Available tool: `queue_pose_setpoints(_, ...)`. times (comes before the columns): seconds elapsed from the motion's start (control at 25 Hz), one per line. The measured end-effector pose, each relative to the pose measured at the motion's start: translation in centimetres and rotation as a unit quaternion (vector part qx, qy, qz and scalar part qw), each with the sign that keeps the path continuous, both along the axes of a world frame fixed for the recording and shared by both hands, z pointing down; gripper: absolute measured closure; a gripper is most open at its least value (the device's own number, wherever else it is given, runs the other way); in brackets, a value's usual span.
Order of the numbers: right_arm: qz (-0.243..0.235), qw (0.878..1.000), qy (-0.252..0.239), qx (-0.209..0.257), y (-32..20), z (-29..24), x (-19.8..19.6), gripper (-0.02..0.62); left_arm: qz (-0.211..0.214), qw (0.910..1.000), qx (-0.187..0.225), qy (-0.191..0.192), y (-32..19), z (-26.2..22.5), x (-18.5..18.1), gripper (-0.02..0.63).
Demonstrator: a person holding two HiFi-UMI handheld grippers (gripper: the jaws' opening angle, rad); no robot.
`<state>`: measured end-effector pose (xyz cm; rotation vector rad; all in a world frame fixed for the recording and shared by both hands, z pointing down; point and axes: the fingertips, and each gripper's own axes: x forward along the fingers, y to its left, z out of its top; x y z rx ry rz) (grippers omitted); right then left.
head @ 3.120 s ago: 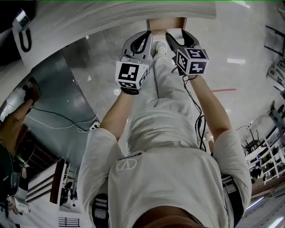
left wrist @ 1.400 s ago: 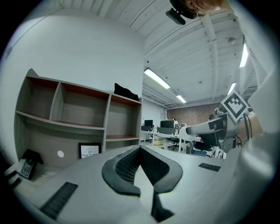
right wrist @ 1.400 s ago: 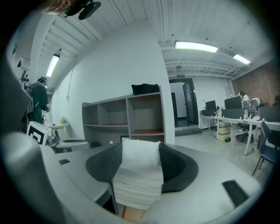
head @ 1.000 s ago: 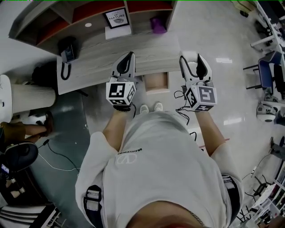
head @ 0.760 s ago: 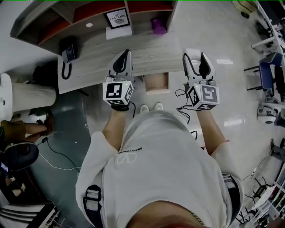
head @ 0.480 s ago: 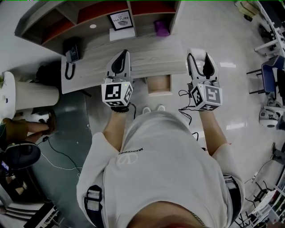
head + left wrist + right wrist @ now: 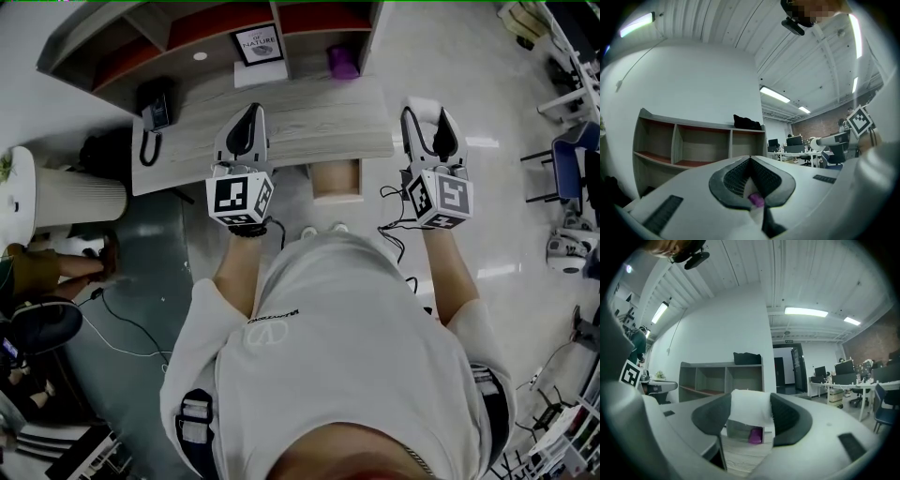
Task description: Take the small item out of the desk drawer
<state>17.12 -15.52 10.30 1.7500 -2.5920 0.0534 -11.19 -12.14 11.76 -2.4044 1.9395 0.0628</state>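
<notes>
Drawer (image 7: 336,196) open, purple object (image 7: 343,62) in cubby (image 7: 314,42)

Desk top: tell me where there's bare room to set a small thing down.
Bare: the wide wood-grain stretch of the desk top between the phone and its right end, in front of the framed sign and purple object. Crowded: only the left end, by the phone.
</notes>
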Motion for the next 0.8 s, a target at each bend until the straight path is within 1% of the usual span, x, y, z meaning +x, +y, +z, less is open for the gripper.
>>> queue_pose_setpoints(0.2,0.0,1.0,-0.01,-0.004,-0.3,0.0,0.1,0.337,-0.006,1.0,-0.001,0.002,0.0,0.1,-0.5,0.607)
queue_pose_setpoints(0.56,0.003,1.0,-0.01,-0.012,-0.7,0.2,0.4,0.339,-0.009,0.9999,0.008,0.006,-0.3,-0.6,-0.8,0.607)
queue_pose_setpoints(0.8,0.005,1.0,-0.007,-0.009,-0.8,-0.1,0.4,0.339,-0.008,0.9998,0.01,0.012,-0.4,-0.9,-0.7,0.607)
